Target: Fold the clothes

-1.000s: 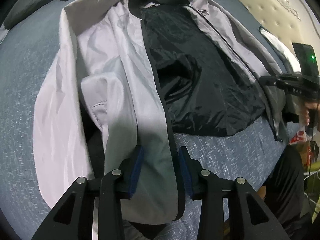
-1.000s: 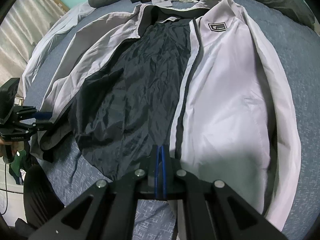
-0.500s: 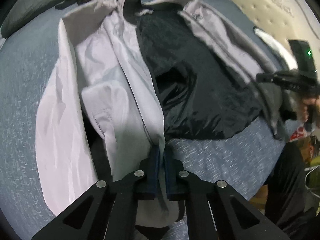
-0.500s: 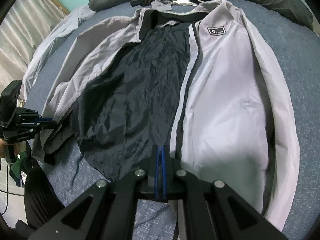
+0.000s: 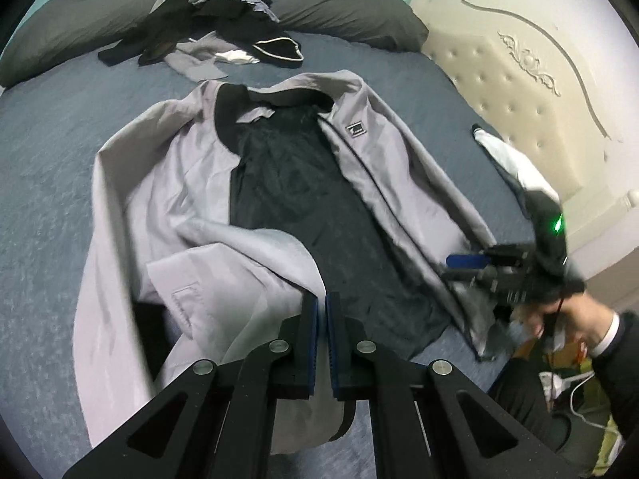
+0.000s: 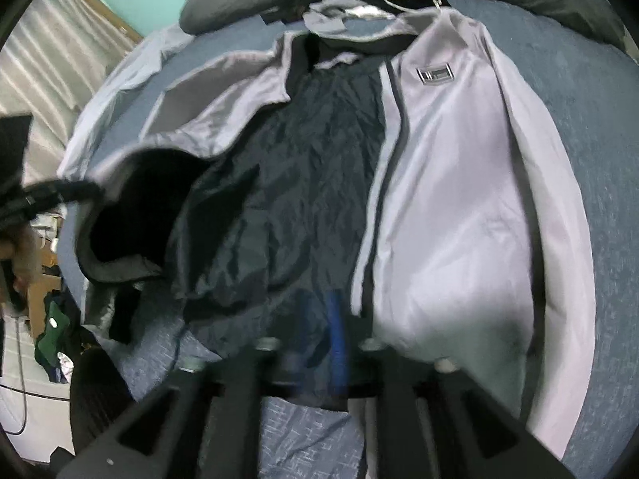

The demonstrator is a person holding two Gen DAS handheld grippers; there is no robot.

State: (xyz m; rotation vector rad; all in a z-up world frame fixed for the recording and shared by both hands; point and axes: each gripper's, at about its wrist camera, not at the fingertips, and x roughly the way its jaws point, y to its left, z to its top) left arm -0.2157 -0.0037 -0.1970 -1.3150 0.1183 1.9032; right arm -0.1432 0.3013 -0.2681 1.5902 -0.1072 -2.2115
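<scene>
Left claw clamped on the grey jacket's hem; right claw just opening, apart

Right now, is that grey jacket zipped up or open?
Open: the grey jacket lies unzipped on the bed, its dark lining showing between the front panels.

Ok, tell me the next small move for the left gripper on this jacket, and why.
Probably carry the pinched front panel across over the dark lining. The left gripper is shut on the grey jacket's lifted front edge, the jacket lies open on the bed, and the right gripper, jaws just opening, looks clear of cloth.
</scene>
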